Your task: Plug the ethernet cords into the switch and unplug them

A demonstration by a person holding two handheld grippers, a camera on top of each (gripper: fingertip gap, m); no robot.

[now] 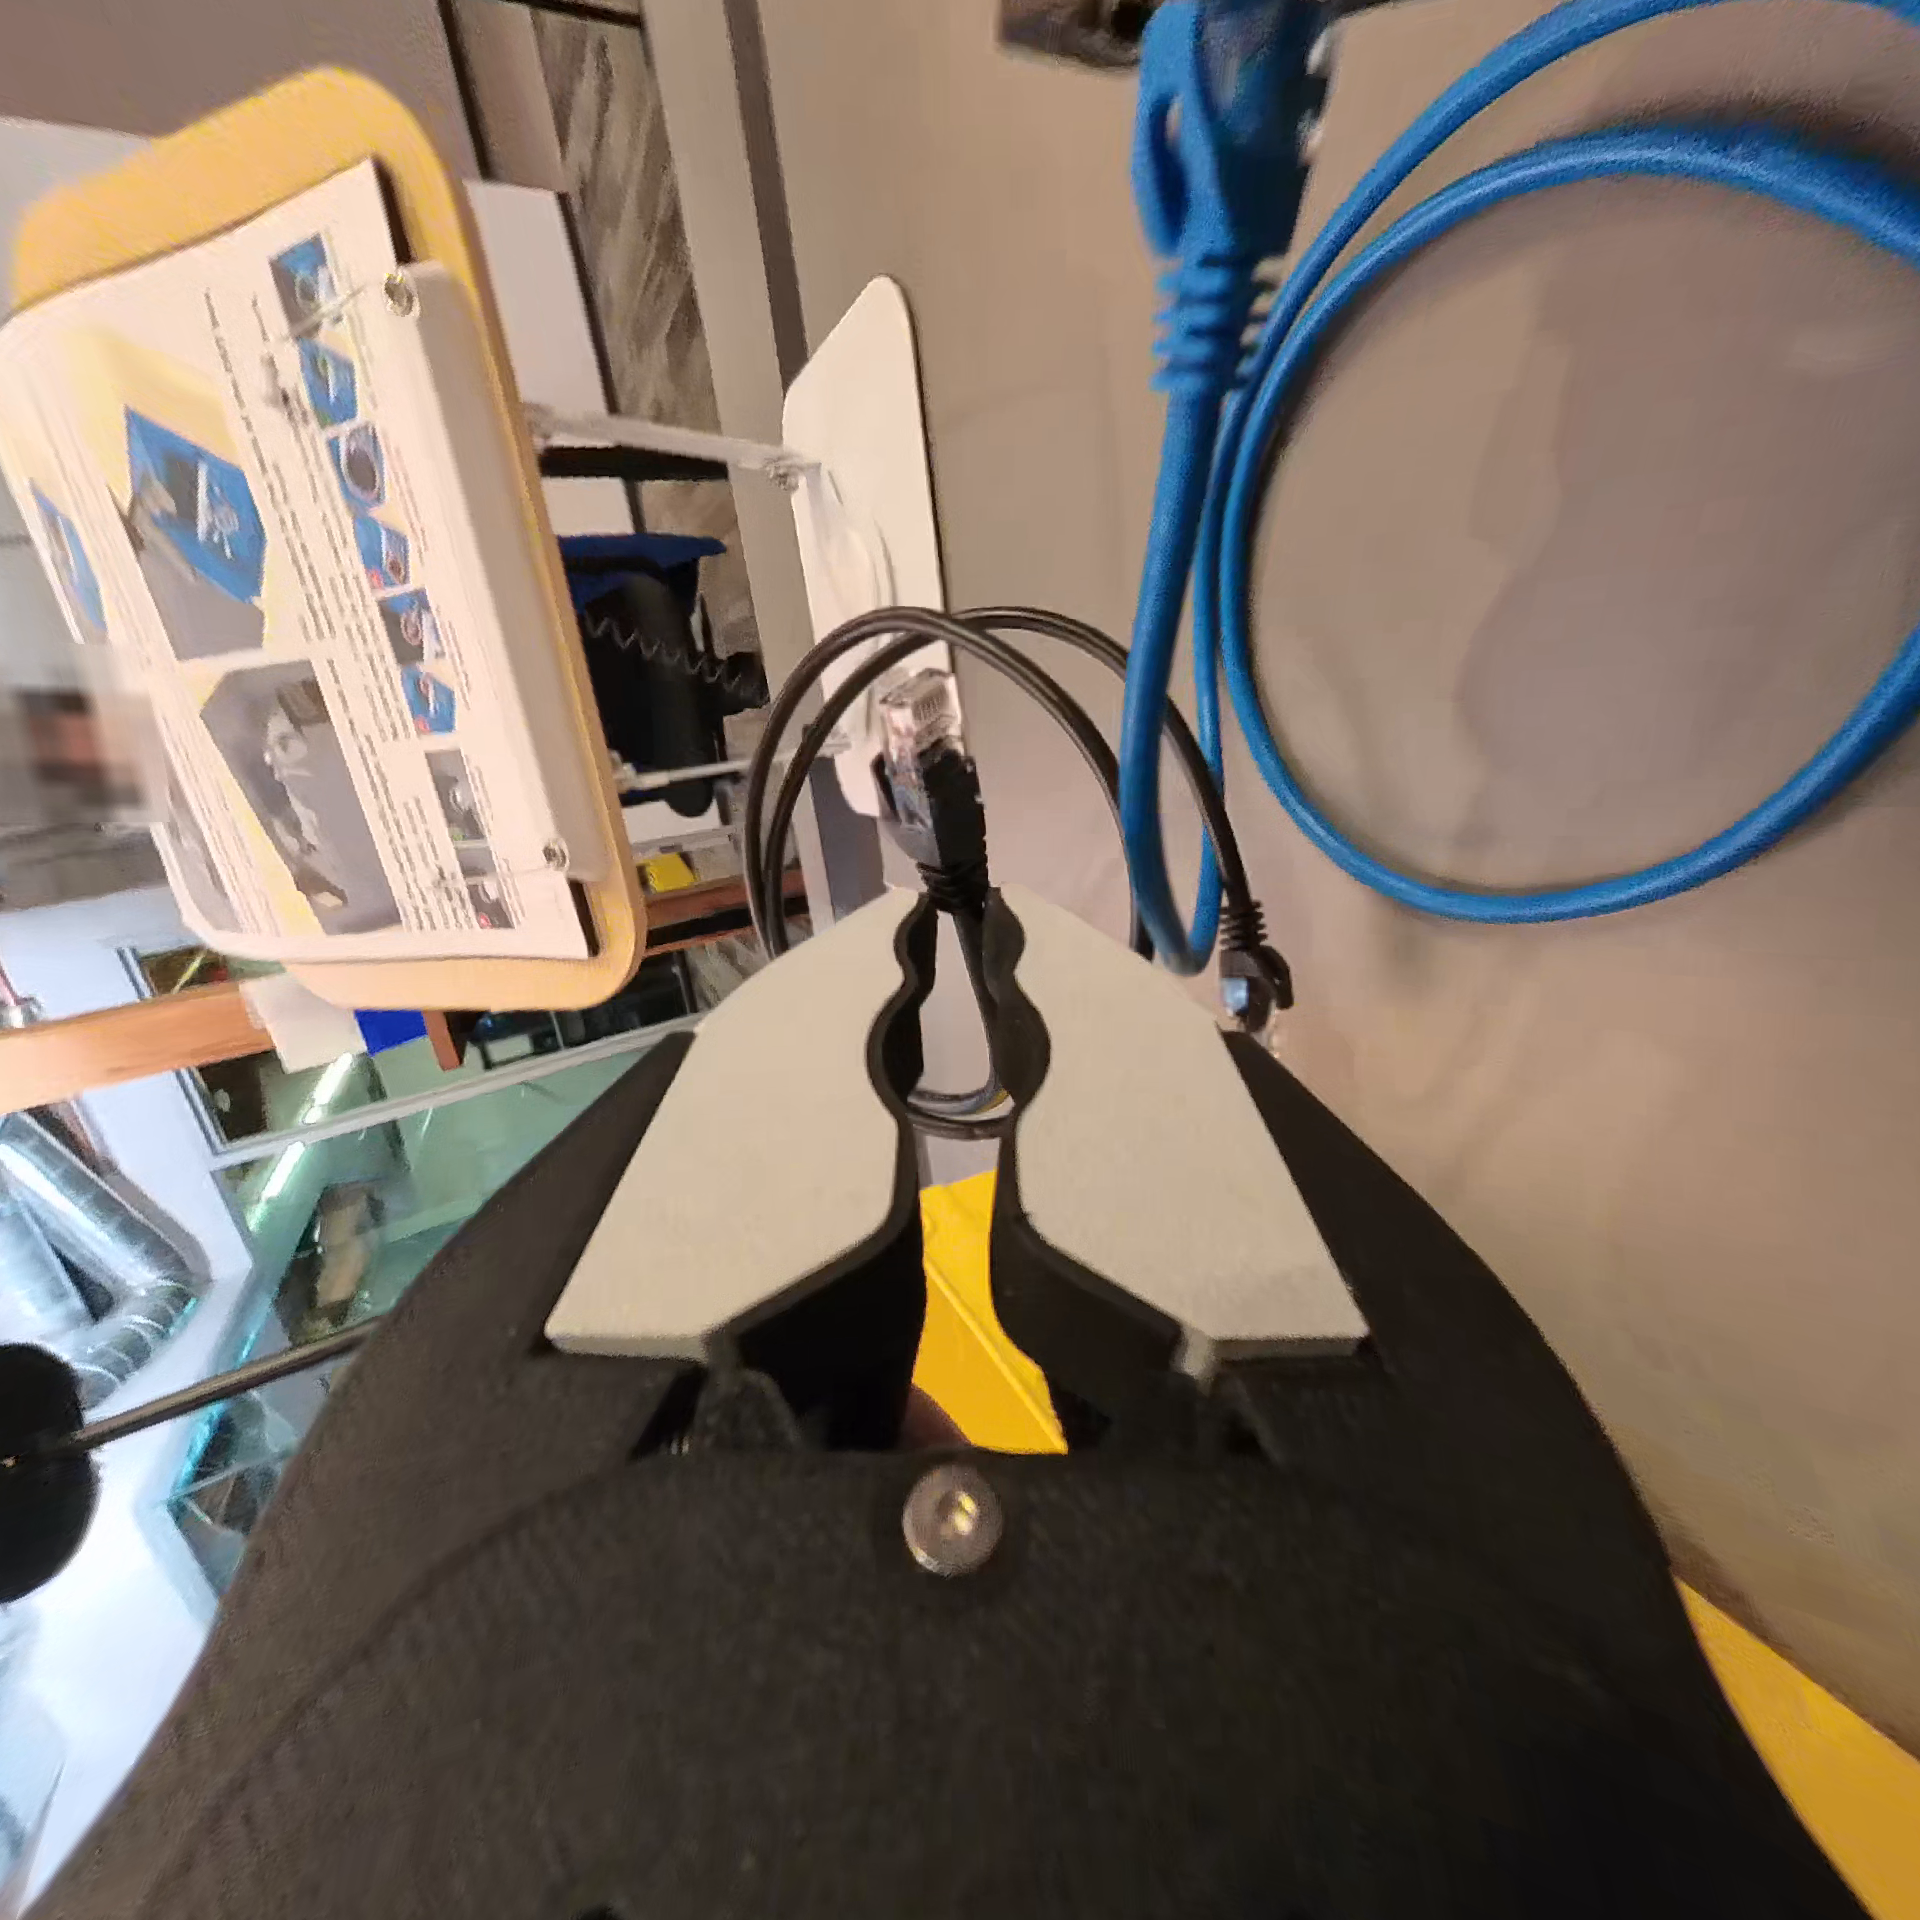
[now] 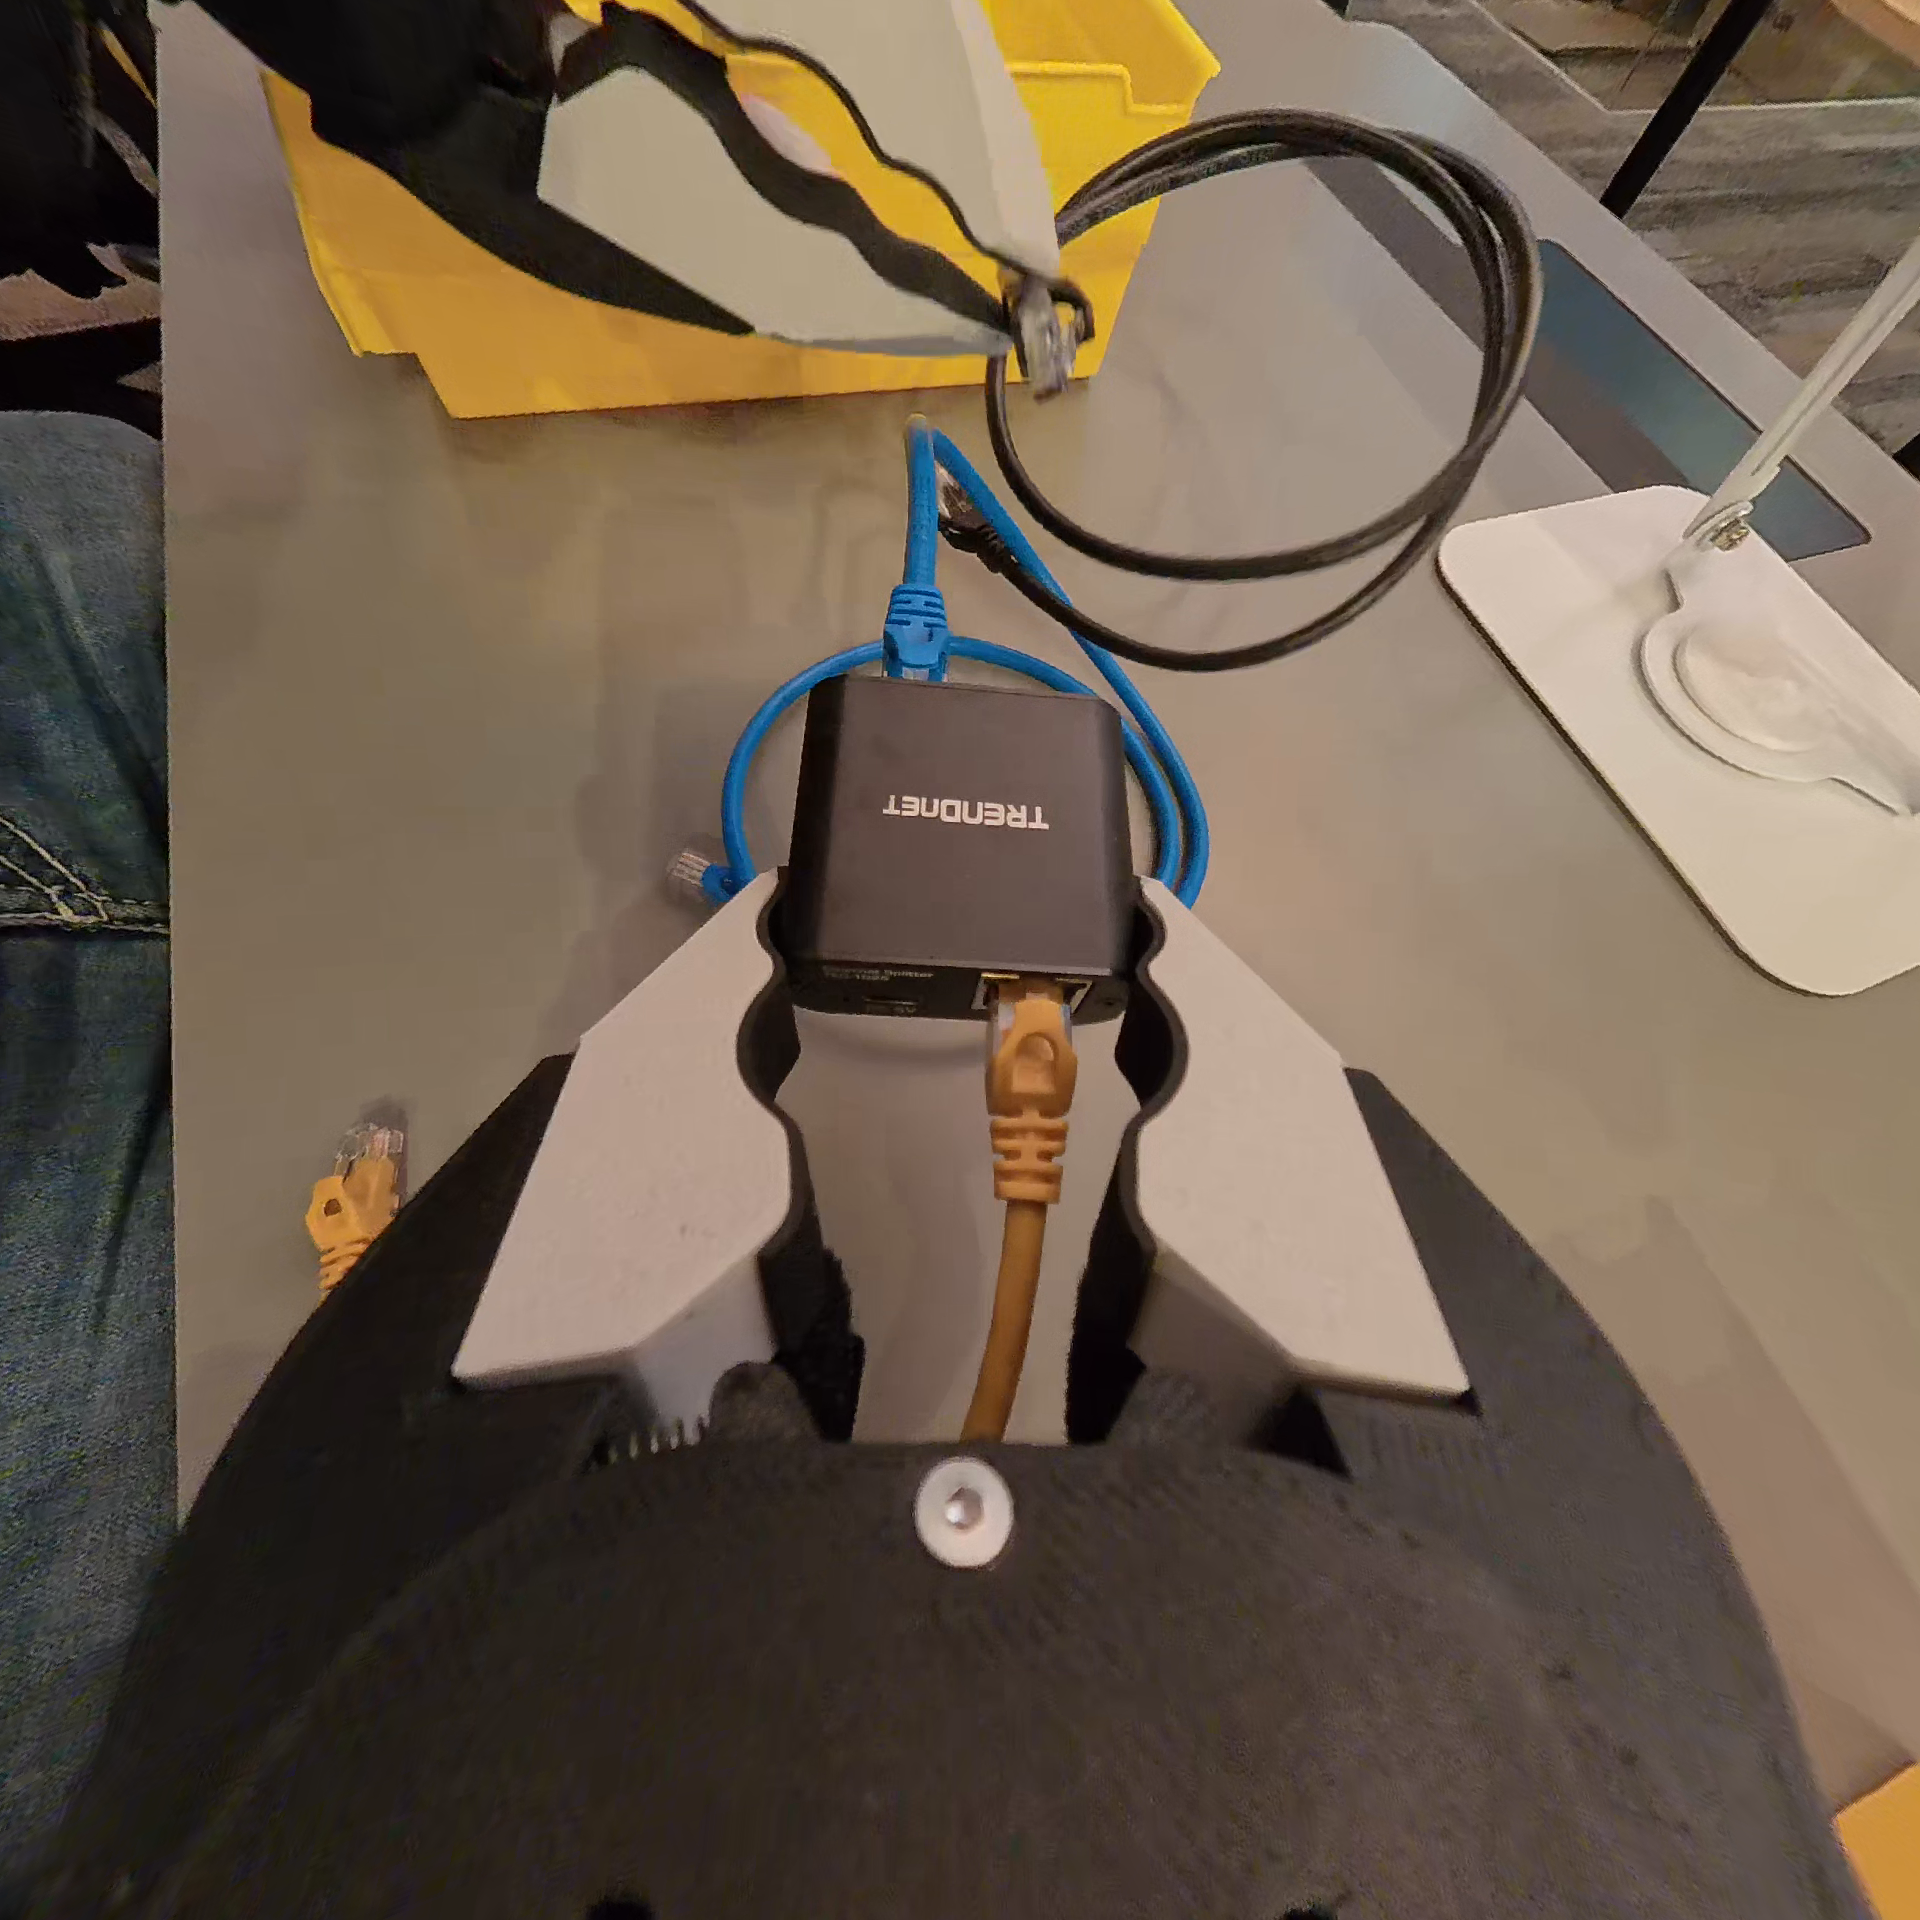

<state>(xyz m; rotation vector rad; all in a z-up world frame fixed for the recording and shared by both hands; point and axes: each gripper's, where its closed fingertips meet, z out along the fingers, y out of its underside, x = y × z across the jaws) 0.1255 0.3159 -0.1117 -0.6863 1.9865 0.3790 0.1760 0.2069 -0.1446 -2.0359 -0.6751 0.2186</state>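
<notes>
One black switch lies flat on the grey worktop, its near end sitting between the tips of the right gripper, whose fingers press both its sides, clamping it. Three ethernet cords are in view. One orange cord is plugged into a port on the switch's near face and runs back between the gripper's fingers; its other plug lies loose on the worktop to the left. One blue cord enters the switch's far face and loops around and under the box, with its free clear plug beside the left finger. One black cord is pinched just behind its plug by the left gripper, which is clenched on it and held above the worktop, the rest hanging in a coil. One yellow bin stands behind, and one white stand base to the right.
</notes>
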